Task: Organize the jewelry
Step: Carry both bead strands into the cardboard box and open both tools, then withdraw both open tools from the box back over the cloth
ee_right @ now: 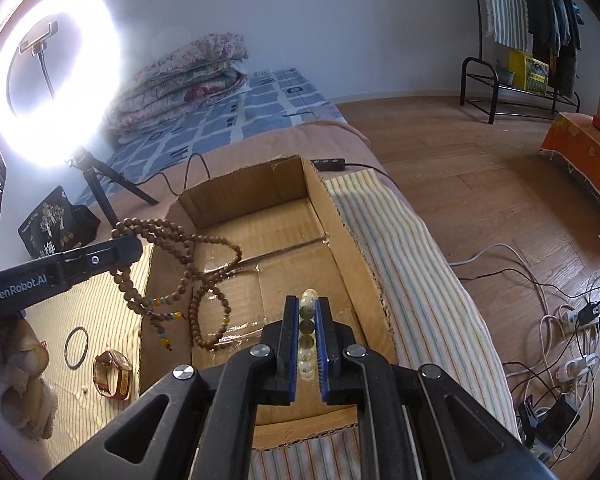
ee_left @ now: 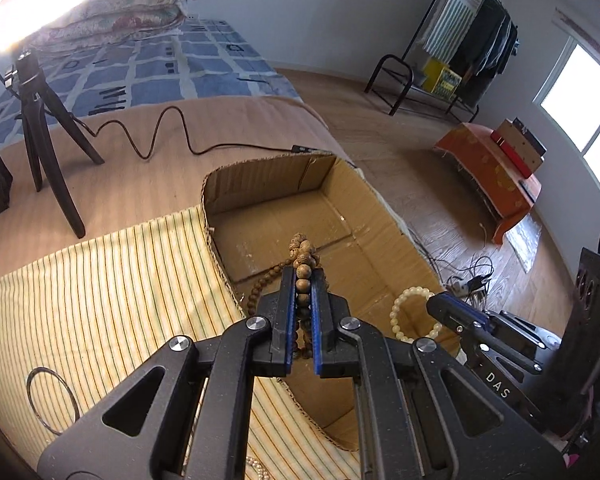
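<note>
Two grippers each carry a string of beads over the same open cardboard box, and the coming move turns on how each string hangs relative to the box floor below. From the left wrist view, the left gripper (ee_left: 304, 276) has its blue-lined fingers pressed tight on a wooden bead necklace (ee_left: 302, 260); a knot of beads pokes out beyond the fingertips and loose strands trail down on either side and behind the jaws. The cardboard box (ee_left: 260, 176) lies straight ahead and beneath, so the necklace hangs inside the box's outline, near its left wall and above the bare floor. Just to the right, the right gripper (ee_left: 444, 306) holds a pale bead bracelet (ee_left: 414, 316), also over the box but closer to the near right corner. A thin dark bangle (ee_left: 52, 398) rests on the striped cloth (ee_left: 120, 300) well to the left, outside the box. From the right wrist view, the right gripper (ee_right: 308, 304) pinches the pale bead bracelet (ee_right: 307, 332) edge-on, the ring's plane running along the fingers, its lower part hanging toward the cardboard box (ee_right: 356, 240) floor directly below. The left gripper (ee_right: 130, 246) enters from the left with the wooden bead necklace (ee_right: 188, 276) draped in long loops whose lowest beads appear to reach the box floor by the left wall. Beside the box on the striped cloth (ee_right: 400, 260) lie the bangle (ee_right: 77, 347) and a wristwatch (ee_right: 114, 374), nearer to the left gripper. Both strings look ready to be let go into the box.
</note>
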Available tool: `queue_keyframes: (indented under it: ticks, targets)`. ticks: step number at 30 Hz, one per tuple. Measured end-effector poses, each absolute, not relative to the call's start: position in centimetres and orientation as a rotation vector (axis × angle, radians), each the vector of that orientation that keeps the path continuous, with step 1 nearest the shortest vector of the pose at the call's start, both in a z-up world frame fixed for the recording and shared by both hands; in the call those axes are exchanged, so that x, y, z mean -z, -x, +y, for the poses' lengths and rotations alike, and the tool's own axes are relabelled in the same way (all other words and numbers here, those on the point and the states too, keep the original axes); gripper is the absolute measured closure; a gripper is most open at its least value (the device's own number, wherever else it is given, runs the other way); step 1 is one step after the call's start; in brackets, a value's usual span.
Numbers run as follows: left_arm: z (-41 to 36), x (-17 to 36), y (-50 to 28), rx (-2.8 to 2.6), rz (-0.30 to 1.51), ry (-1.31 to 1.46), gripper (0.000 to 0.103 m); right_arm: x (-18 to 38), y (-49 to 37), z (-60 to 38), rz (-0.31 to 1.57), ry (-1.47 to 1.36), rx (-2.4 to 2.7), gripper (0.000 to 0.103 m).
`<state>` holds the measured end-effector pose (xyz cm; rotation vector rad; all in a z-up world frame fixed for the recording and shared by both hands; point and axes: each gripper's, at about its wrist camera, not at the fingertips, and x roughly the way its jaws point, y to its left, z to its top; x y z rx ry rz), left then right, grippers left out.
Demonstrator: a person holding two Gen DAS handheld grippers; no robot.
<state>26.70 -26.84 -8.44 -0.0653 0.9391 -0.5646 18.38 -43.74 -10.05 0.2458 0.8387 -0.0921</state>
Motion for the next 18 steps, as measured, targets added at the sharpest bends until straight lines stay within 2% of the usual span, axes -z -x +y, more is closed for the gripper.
queue_keyframes:
  ticks: [2, 3, 4, 5, 6, 7, 9, 11, 18]
  targets:
    - [-26.9, 8.6, -26.8, 0.570, 0.944, 0.064, 0.099, 10.1, -18.5, -43.6, 0.841, -0.237, 0.102, 0.093]
    - [-26.9, 8.6, -26.8, 0.569, 0.946, 0.064, 0.098, 10.0, -18.5, -43.6, 0.840, -0.234, 0.110, 0.081]
    - [-26.9, 8.6, -26.9, 0.566, 0.950, 0.062, 0.096, 9.9, -18.4, -43.6, 0.835, -0.232, 0.116, 0.075]
    - [-26.8, 8.5, -26.9, 0.565, 0.954, 0.063, 0.085, 9.7, -18.3, -43.5, 0.829, -0.231, 0.119, 0.067]
    - [-26.7, 8.4, -26.9, 0.565, 0.956, 0.069, 0.069, 9.4, -18.2, -43.4, 0.822, -0.226, 0.120, 0.062]
    - [-26.5, 8.2, -26.9, 0.567, 0.949, 0.077, 0.063, 9.1, -18.1, -43.3, 0.816, -0.218, 0.124, 0.060]
    - [-26.1, 7.7, -26.7, 0.561, 0.932, 0.076, 0.059, 8.8, -17.9, -43.0, 0.807, -0.202, 0.132, 0.045]
    - [-26.0, 7.6, -26.6, 0.557, 0.933, 0.073, 0.059, 8.4, -17.7, -42.7, 0.798, -0.190, 0.132, 0.041]
    - [-24.3, 6.6, -25.9, 0.536, 0.915, 0.073, 0.059, 7.5, -17.2, -41.8, 0.789, -0.170, 0.125, 0.037]
